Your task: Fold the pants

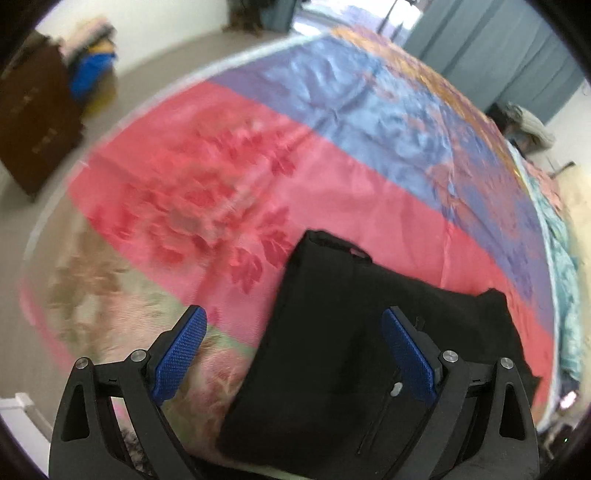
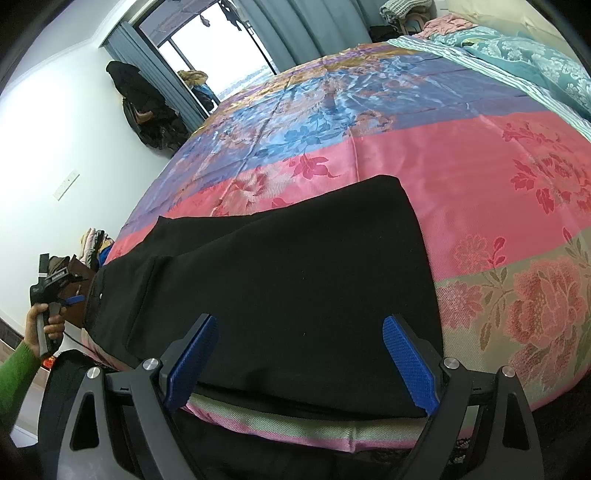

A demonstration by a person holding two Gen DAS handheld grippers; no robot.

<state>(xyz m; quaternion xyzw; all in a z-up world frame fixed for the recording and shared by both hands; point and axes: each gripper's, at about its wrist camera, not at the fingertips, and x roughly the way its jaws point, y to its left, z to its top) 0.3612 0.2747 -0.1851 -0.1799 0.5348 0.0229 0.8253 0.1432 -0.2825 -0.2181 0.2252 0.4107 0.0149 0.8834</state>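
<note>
A: The left claw (image 1: 293,354) sits at the bottom of its own view with its blue pads (image 1: 408,356) spread wide apart and nothing between them. Its right pad hangs over the black pants (image 1: 332,332); its left pad is over the bedspread (image 1: 207,206).

B: And the right claw (image 2: 299,363)?

A: It is the same: the jaws stand wide apart at the bottom of the right wrist view and grip nothing. Both pads (image 2: 406,363) hover over the pants (image 2: 295,266) near the front edge of the bed.

B: Where do the pants lie?

A: They lie flat on the floral bedspread (image 2: 480,177), at the near edge of the bed. In the right wrist view they fill the lower centre and stretch toward the left of the frame, where a narrower part runs off to the bed's side. In the left wrist view they are a dark slab in the lower centre and lower right, with a zipper (image 1: 395,389) showing near the right pad.

B: What lies beyond them?

A: Pink bands come first, then blue and gold farther up. In the right wrist view's lower left, a hand (image 2: 44,326) in a green sleeve holds the left claw (image 2: 72,301) at the pants' far end. Grey-blue curtains (image 2: 314,26) and a bright window (image 2: 229,51) fill the top. The left wrist view is blurred; a dark cabinet (image 1: 33,122) stands at its upper left.
</note>
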